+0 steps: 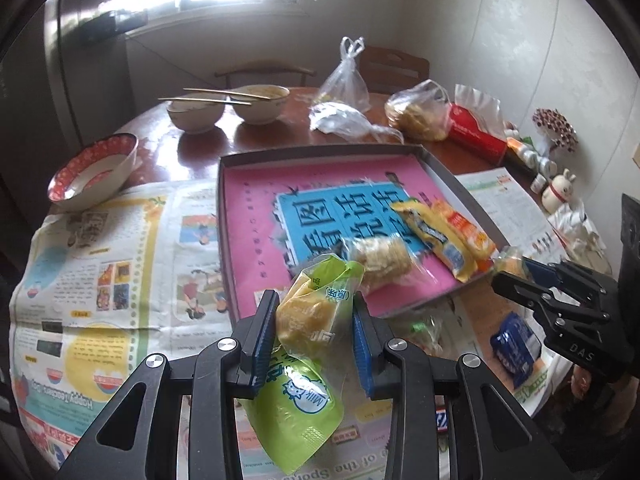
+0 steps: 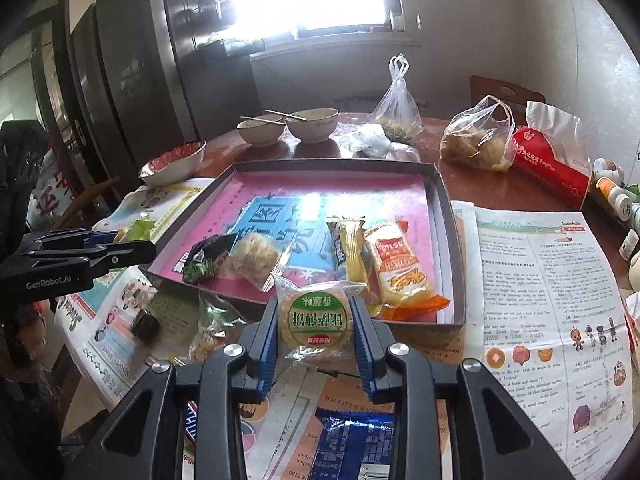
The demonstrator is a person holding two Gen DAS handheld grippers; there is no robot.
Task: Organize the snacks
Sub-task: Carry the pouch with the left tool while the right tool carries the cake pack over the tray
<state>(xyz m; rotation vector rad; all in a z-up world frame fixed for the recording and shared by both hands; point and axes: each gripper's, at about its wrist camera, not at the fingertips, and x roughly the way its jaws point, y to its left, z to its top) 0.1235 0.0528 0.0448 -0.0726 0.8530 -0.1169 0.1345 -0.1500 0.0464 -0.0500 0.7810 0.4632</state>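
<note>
My left gripper (image 1: pixel 315 306) is shut on a green-and-yellow snack packet (image 1: pixel 308 332), held just above the near edge of the shallow grey tray (image 1: pixel 320 151) with a pink and blue lining. My right gripper (image 2: pixel 314 312) is shut on a round cracker pack with a green label (image 2: pixel 314 322), held over the tray's near edge (image 2: pixel 336 166). In the tray lie a clear biscuit pack (image 1: pixel 380 258), a yellow packet (image 1: pixel 434 236) and an orange packet (image 1: pixel 466 230); the right wrist view also shows a dark packet (image 2: pixel 206 258) there.
Newspaper (image 1: pixel 100 272) covers the near table. On it lie a blue packet (image 2: pixel 352 444), a small clear pack (image 2: pixel 210 334) and a dark cube (image 2: pixel 146 326). Three bowls (image 1: pixel 94 172), plastic bags (image 2: pixel 478 144), a red tissue pack (image 2: pixel 552 168) and small bottles (image 2: pixel 612 192) stand behind and right.
</note>
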